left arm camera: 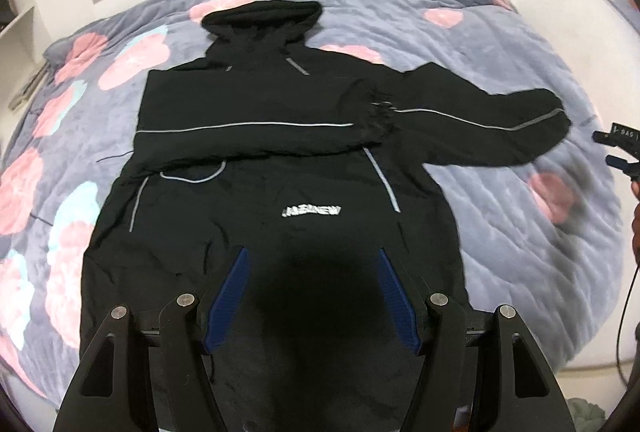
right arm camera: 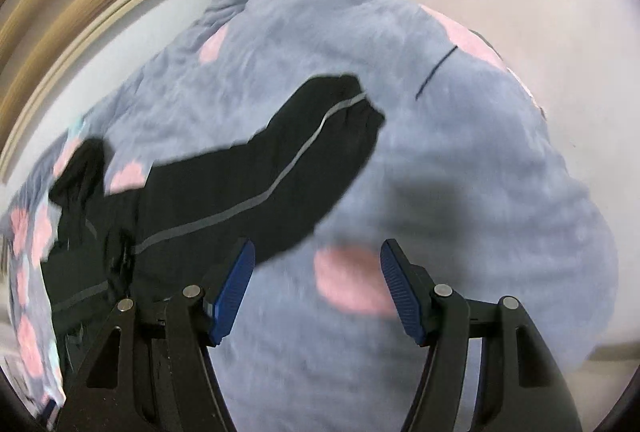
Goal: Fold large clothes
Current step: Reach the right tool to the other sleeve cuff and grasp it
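Black fabric of a hooded jacket (left arm camera: pixel 272 152) is spread flat on the flowered quilt (left arm camera: pixel 500 44), one sleeve (left arm camera: pixel 248 136) already laid across the chest and the other sleeve (right arm camera: pixel 256 184) stretched out sideways. The sleeve-folding step is judged to be half done. Nothing is held by the left gripper (left arm camera: pixel 312 296) or the right gripper (right arm camera: pixel 316 292), both released with jaws apart; next, the outstretched cuff must be gripped and carried across.
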Available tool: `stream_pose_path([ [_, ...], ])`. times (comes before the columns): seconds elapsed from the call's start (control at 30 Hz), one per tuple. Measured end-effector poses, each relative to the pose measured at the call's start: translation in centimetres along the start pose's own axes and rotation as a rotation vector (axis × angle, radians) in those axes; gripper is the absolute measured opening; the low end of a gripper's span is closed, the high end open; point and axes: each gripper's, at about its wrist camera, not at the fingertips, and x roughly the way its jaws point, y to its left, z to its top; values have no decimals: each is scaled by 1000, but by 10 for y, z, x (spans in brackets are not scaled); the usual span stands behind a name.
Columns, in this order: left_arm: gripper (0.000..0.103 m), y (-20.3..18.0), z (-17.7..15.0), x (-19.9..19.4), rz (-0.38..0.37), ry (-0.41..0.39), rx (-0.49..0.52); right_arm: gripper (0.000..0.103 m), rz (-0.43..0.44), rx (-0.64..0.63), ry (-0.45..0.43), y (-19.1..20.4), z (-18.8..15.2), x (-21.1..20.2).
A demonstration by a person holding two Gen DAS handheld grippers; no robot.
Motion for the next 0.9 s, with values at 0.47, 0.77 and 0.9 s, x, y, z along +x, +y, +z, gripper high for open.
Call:
stream_pose_path([
  [0.47,67,-25,74,94,45,107,17,74,4,189,65,-52,96,131],
  [0.77,67,-47,153,177,-11,113,15,70,32,32,89,-8,90,150],
  [0.9,67,-62,173,224,63,149,62,25,58,-44,22,13,85,124],
])
